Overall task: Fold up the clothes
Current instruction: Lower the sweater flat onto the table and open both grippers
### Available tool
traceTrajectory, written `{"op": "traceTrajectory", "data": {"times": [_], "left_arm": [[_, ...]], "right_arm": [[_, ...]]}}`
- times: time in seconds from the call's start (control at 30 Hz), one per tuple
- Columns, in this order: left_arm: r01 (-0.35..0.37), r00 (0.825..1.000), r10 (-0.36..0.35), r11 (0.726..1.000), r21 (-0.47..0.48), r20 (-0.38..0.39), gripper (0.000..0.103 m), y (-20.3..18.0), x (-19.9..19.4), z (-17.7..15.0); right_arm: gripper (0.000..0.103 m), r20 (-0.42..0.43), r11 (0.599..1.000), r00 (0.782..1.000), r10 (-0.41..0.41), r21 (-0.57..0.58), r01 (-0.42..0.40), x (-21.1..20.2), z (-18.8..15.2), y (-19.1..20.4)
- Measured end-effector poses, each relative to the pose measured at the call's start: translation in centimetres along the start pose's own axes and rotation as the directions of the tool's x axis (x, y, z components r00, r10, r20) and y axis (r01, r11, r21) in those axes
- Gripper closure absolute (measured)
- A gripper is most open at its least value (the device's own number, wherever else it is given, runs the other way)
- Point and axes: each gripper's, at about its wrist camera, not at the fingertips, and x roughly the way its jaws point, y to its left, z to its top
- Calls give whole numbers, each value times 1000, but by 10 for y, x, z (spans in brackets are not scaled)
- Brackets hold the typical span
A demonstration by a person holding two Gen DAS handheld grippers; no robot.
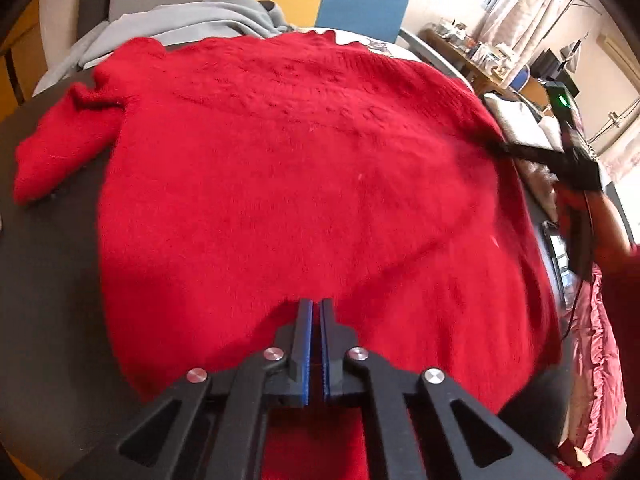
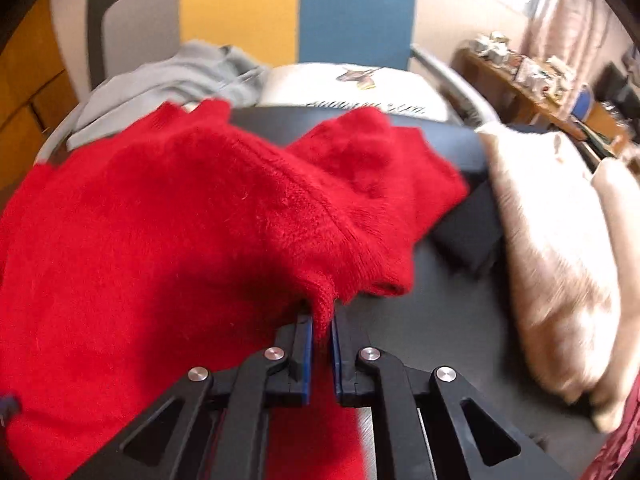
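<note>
A fluffy red sweater (image 1: 300, 168) lies spread over the black table (image 1: 52, 240), one sleeve (image 1: 60, 144) stretched out to the left. My left gripper (image 1: 316, 312) is at the sweater's near edge with its jaws shut; red knit shows between the blue pads and hangs below them. In the right wrist view my right gripper (image 2: 322, 320) is shut on a bunched fold of the red sweater (image 2: 160, 220), which is lifted off the table, with the other sleeve (image 2: 380, 160) beyond it. The right gripper (image 1: 500, 146) also shows at the sweater's right edge in the left wrist view.
A grey hoodie (image 1: 180, 20) and a white printed cloth (image 2: 352, 84) lie at the table's far side. Beige cushions (image 2: 560, 240) and a dark folded item (image 2: 468, 232) sit to the right. Blue and yellow chair backs (image 2: 356, 8) stand behind. A pink garment (image 1: 592, 360) hangs at the right.
</note>
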Motion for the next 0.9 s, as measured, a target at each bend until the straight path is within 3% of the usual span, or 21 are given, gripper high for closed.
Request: {"op": "traceTrajectory", "data": {"times": [0.07,0.17,0.2,0.3,0.37,0.5,0.6,0.73,0.8,0.9], "left_arm": [[-9,1000,9,1000,10,-5,101,1,4,-3],[12,1000,-12,1000,-4,-1,101,2,4,-4],[30,1000,-30,999,-11,5,101,3,3,-5],[83,996,-81,996,-34,47,101,8,-2,-8],[114,990,-107,991,-67,92,101,23,-17,-16],[158,978,-134,977,-141,162,98,53,-49,-32],[103,982,-73,980,-170,173,83,55,-45,-28],[39,981,1,978,-203,194,76,65,-46,-42],[53,986,-16,975,-218,169,76,68,-40,-51],[71,992,-48,977,-200,120,75,57,-23,-58]], "right_arm": [[93,-42,999,998,-40,-14,40,15,6,-4],[73,-97,996,991,-92,-31,89,36,5,-7],[67,-73,995,992,-99,-29,97,29,5,-7],[67,27,997,997,-70,-36,70,-6,-2,5],[67,94,998,996,6,-57,0,-35,-13,21],[67,88,983,983,163,-96,-155,-65,-49,53],[67,60,972,973,222,-98,-215,-69,-80,74],[58,16,980,984,177,-94,-175,-41,-106,89],[49,77,983,985,155,-108,-146,-41,-114,88],[48,147,986,979,141,-110,-125,-42,-124,87]]}}
